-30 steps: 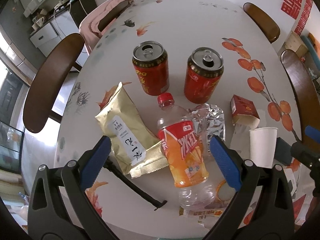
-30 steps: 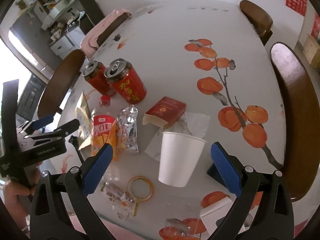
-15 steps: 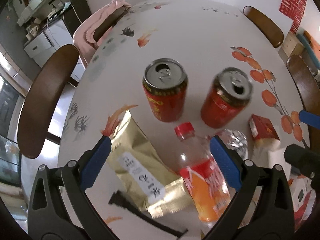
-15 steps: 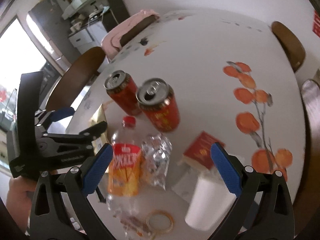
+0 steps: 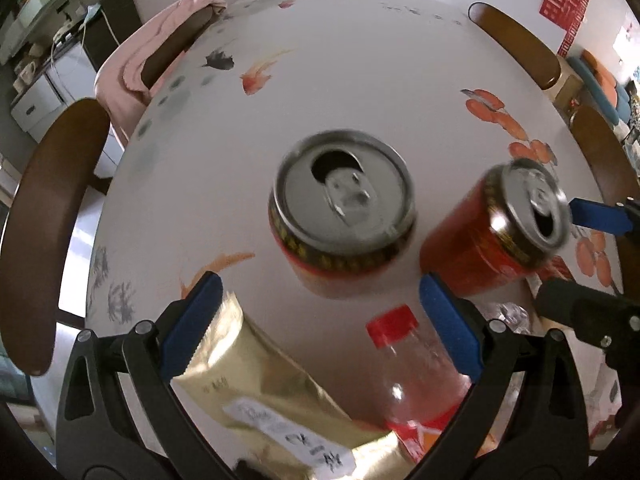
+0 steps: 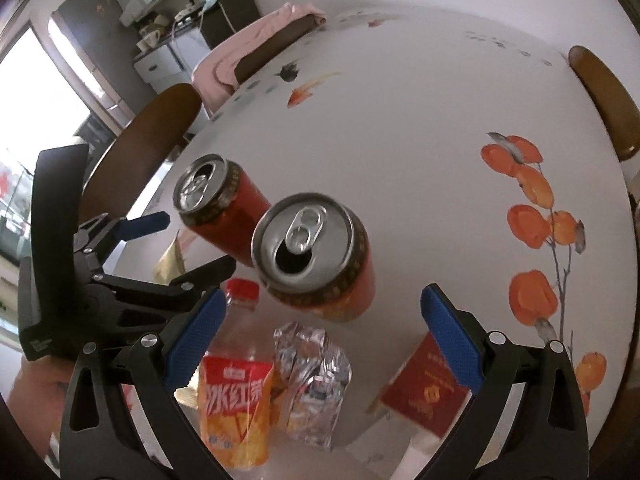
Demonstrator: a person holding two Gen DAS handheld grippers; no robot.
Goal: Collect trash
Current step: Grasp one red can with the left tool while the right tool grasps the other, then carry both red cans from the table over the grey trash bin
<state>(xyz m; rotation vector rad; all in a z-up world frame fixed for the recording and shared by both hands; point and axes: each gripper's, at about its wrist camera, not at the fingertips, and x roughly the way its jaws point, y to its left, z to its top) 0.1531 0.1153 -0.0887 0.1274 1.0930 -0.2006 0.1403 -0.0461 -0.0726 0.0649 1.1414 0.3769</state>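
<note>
Two red cans (image 5: pixel 344 216) (image 6: pixel 316 256) stand upright, tops open. Left tool (image 5: pixel 316 328) and right tool (image 6: pixel 320 336) gape wide, empty.

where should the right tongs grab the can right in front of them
Around the red side wall of the can, below its rim. It stands upright with its opening on top, so come from above with the open right tongs straddling it, one pad either side.

White painted table (image 5: pixel 360 92) holds 2 cans (image 5: pixel 342 216), bottle (image 6: pixel 234 396), wrappers (image 6: pixel 314 376), box (image 6: pixel 426 394).
</note>
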